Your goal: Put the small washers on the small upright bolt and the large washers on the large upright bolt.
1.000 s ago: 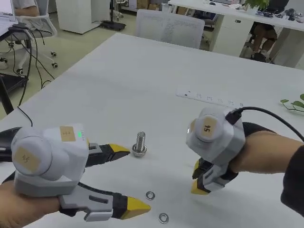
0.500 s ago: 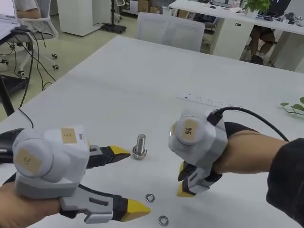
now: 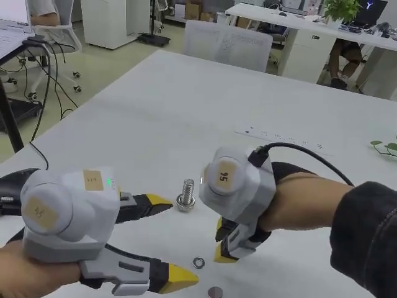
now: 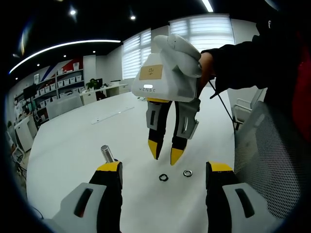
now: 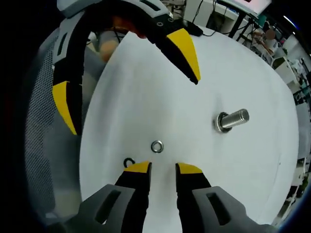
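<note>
on the white table the left gripper sits low at 7 o'clock of the head view, its yellow-tipped jaws released and spread wide with nothing between them. the right gripper points down at the tabletop near the middle of that view, its jaws drawn close with a narrow gap left, gripping nothing. the bolt stands upright on its head at 10 o'clock from the right gripper's tips, near the tip of the left gripper's farther jaw and touching neither gripper. the first washer lies flat at 8 o'clock from the right gripper's tips, just beside them, and the second washer lies at 6 o'clock from them, at the picture's bottom edge; whether these are small or large i cannot tell. in the right gripper view the first washer sits just ahead of the narrow jaws at 12 o'clock, the second washer is half hidden beside the left-hand jaw, and the bolt shows at 2 o'clock. a power strip lies on the table at 1 o'clock, well apart.
</note>
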{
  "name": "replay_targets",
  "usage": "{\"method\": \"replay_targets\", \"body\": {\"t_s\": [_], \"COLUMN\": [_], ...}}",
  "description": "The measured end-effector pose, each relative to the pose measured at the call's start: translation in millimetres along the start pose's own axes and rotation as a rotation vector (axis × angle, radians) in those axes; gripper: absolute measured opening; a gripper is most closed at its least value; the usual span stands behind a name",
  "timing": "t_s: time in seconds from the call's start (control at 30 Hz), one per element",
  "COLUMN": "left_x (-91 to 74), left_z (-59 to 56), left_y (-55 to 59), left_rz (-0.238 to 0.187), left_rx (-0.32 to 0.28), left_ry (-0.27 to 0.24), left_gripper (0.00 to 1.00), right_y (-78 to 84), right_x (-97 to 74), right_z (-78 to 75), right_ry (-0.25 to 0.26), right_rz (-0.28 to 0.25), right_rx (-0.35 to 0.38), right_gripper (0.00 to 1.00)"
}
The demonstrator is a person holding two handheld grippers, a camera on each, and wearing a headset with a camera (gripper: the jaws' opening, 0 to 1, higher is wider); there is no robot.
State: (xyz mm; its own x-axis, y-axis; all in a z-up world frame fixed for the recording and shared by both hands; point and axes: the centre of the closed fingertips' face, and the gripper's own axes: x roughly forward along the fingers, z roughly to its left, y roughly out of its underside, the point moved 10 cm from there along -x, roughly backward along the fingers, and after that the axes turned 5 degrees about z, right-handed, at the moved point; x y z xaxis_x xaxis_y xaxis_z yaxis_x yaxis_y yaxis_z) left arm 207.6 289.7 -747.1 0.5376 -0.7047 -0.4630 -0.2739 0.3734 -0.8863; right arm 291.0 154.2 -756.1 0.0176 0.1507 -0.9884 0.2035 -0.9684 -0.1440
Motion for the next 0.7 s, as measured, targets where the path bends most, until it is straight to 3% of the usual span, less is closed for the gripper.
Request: {"method": "replay_targets", "body": {"t_s": [0.7], "left_x": [-0.3], "left_z": [0.8], "left_y": [1.6], "left_rz": [0.000], "left_rx": [-0.007], "left_ry": [-0.006], "left_gripper": [0.69], "right_y": [-15.5], "right_x": [20.3], "right_z": [2.5], "right_ry": [-0.040], "right_rz": [0.026], "right_rx": [-0.049], "right_gripper": [0.21]}}
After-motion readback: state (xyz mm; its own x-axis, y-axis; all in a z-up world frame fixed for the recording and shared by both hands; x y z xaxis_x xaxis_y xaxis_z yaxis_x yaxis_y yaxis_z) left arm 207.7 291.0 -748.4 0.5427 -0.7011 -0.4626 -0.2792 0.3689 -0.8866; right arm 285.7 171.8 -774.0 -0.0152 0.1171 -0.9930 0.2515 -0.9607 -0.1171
